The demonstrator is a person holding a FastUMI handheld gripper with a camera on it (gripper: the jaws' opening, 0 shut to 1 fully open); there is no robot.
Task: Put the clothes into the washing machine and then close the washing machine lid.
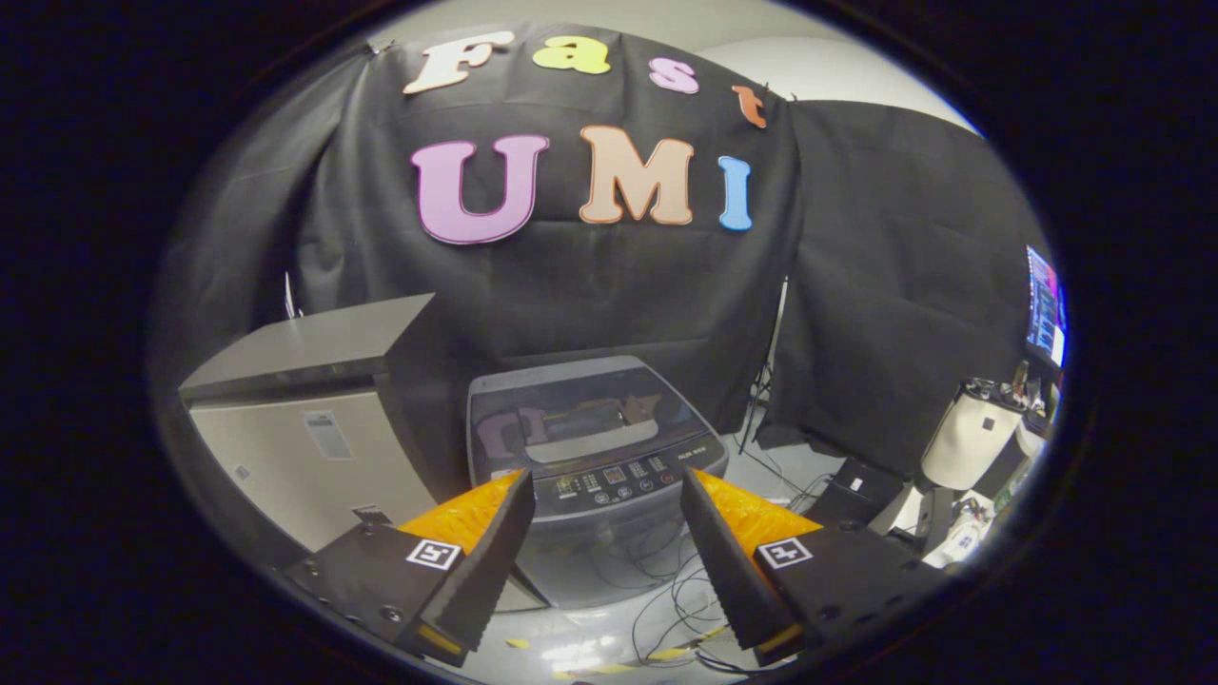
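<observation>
Tongs (605, 487) spread, empty | washing machine (595, 447) ahead, lid (580, 411) down | risk: closed lid blocks loading; clothes unsighted

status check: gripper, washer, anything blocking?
Gripper open, holding nothing. Washing machine beyond the fingers, lid down. Cables on floor by its base; grey cabinet beside it.

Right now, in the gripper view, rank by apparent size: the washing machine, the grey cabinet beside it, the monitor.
1. Grey cabinet and washing machine: look alike, unranked; the open gripper covers part of the machine.
2. Monitor: smallest, though farther off.
</observation>
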